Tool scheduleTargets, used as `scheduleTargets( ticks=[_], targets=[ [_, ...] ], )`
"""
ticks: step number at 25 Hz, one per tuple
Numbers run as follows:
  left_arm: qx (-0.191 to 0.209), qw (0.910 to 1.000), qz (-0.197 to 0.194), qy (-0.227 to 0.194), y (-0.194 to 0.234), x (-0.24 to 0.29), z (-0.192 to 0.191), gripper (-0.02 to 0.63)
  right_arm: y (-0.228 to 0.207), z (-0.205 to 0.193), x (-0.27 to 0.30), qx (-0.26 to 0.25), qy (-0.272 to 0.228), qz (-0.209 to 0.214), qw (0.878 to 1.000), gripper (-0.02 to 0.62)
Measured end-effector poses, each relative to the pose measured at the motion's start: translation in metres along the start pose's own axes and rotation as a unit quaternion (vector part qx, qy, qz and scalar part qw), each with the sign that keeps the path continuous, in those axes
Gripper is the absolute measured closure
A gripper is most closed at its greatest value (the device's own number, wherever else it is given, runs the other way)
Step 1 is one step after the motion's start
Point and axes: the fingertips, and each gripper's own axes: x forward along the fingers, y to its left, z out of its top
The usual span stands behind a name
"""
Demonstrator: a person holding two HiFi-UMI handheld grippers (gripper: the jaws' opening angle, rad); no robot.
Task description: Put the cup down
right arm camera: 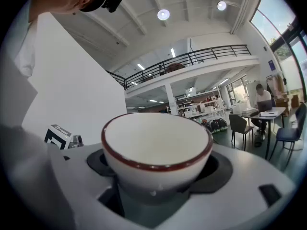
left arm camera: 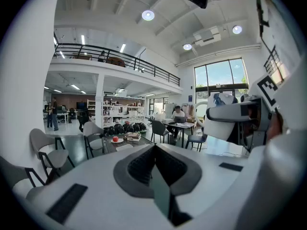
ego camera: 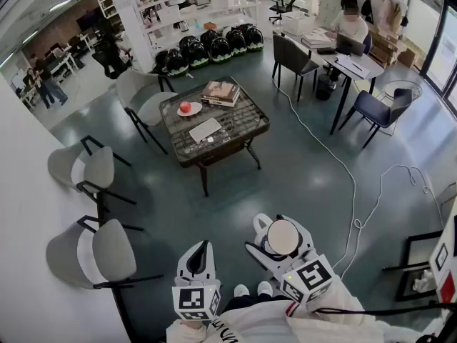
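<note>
White cup [ego camera: 283, 236] with a red rim sits clamped in the wide-spread right gripper [ego camera: 283, 229], above the floor and well short of the low table [ego camera: 243, 123]. The left gripper [ego camera: 201, 250] is just beside it.

Left gripper view: jaws together, empty.

Right gripper view: the cup stands upright, with both jaws against its sides.

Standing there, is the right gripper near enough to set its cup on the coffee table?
Probably not yet: the right gripper holds the cup well short of the table, only floor between.
</note>
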Motion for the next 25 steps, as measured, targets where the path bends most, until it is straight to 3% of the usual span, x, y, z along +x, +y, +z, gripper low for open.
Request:
scheduleTargets(
  ticks=[9,17,25],
  targets=[
    [0.054,0.9984,0.011,-0.008,-0.003,-0.035,0.014,0.597,0.038,0.004,-0.021,-0.007,-0.01,-0.001,1.0,0.178],
    [0.049,0.9986,0.019,-0.005,0.003,-0.039,0.012,0.597,0.043,0.014,-0.019,-0.002,-0.027,0.005,1.0,0.178],
    [0.047,0.9986,0.024,-0.002,-0.013,-0.024,0.013,0.597,0.02,0.018,-0.021,-0.008,-0.03,0.01,0.999,0.178]
  ],
)
